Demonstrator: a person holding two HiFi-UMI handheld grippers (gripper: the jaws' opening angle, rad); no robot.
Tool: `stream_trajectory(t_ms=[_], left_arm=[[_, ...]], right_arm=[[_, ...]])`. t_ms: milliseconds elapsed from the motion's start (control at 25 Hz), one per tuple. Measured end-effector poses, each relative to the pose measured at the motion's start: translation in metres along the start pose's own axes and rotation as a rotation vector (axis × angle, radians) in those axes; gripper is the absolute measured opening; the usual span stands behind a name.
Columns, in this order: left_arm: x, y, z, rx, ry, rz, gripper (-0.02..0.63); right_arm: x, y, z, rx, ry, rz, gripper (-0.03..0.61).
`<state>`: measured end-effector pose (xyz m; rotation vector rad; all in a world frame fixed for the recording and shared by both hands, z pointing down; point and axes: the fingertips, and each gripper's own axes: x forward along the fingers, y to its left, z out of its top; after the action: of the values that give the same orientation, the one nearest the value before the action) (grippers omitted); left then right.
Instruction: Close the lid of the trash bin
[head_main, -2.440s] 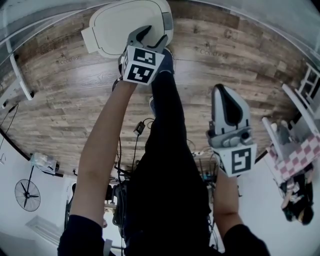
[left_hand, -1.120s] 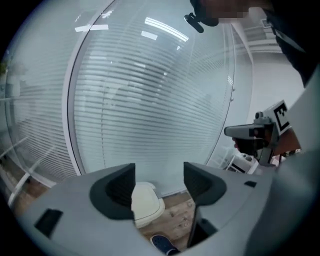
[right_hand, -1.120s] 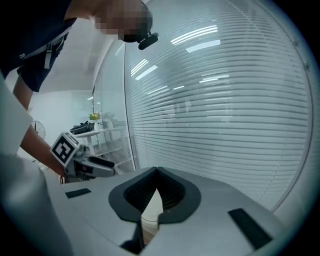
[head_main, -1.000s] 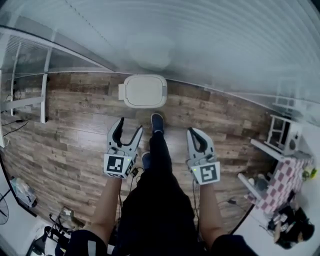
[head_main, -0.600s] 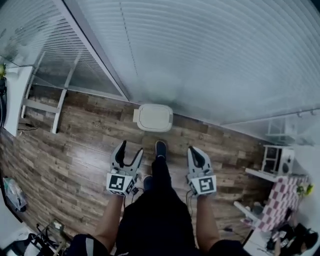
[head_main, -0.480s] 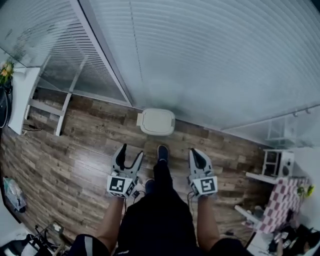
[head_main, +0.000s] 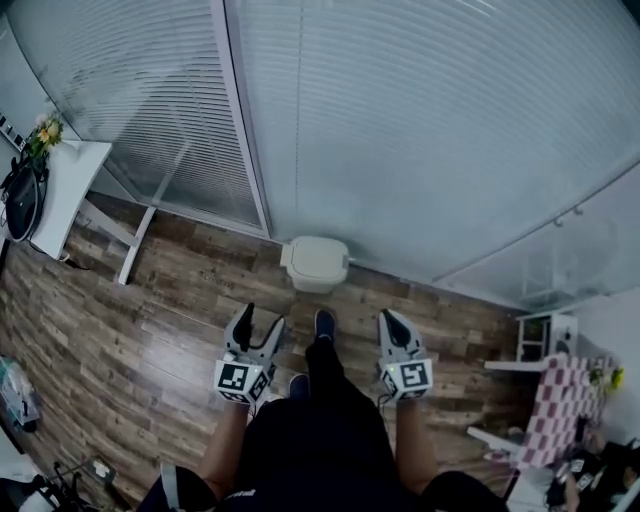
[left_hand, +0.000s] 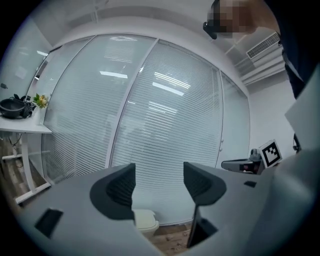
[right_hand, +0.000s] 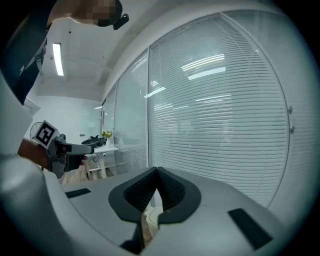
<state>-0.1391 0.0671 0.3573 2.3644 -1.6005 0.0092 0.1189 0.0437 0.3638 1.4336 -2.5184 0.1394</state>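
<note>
Withdrawn 2 hand-held grippers (head_main: 262, 318) (head_main: 388, 318); 1 bin (head_main: 318, 264) shut.

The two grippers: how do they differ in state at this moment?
The left gripper has its fingers apart; the right gripper has them together. The bin shows in the left gripper's gap, but only under the right gripper's fingers. Both are empty, side by side, short of the bin.
</note>
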Motion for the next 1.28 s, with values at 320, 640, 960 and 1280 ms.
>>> stream_trajectory(t_ms=[320, 640, 960, 1280], left_arm=[[-0.025, -0.005, 0.008, 0.033, -0.021, -0.027, 0.281], [-0.037, -0.018, 0.009, 0.081, -0.02, -0.055, 0.281], [-0.051, -0.02, 0.008, 0.085, -0.026, -0.063, 0.281], [-0.064, -0.022, 0.011, 0.144, -0.03, -0.034, 0.261]], right_arm=[[-0.032, 0.029, -0.001, 0.006, 0.004, -0.003, 0.003], [-0.052, 0.037, 0.014, 0.005, -0.036, -0.021, 0.003], [-0.064, 0.046, 0.003, -0.007, -0.02, -0.016, 0.003], [-0.066, 0.053, 0.013, -0.029, -0.033, -0.009, 0.003]])
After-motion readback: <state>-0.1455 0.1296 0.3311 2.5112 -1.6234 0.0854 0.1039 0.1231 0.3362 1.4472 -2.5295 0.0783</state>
